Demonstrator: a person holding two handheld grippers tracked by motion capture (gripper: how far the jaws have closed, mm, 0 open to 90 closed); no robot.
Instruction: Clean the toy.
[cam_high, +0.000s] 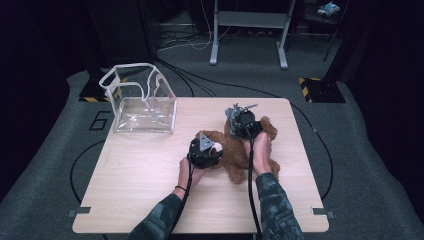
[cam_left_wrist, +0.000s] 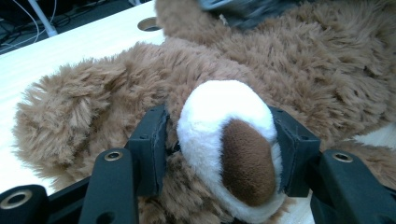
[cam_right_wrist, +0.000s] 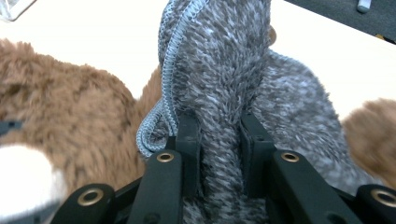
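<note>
On table (cam_high: 140, 170): left hand-held gripper (cam_left_wrist: 219, 154) clamps teddy bear (cam_left_wrist: 322, 70) snout; right hand-held gripper (cam_right_wrist: 219, 140) pinches grey knit garment (cam_right_wrist: 224, 60).

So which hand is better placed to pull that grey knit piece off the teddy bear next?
The right. Its hand-held gripper is already clamped on the grey knit piece, while the left hand-held gripper pins the teddy bear by its white muzzle, probably steadying it.

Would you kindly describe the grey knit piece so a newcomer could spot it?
On the wooden table, right of the clear bag, lies a brown teddy bear. The grey knit piece sits at its far end, pinched by the right gripper; it alone is grey.
</note>
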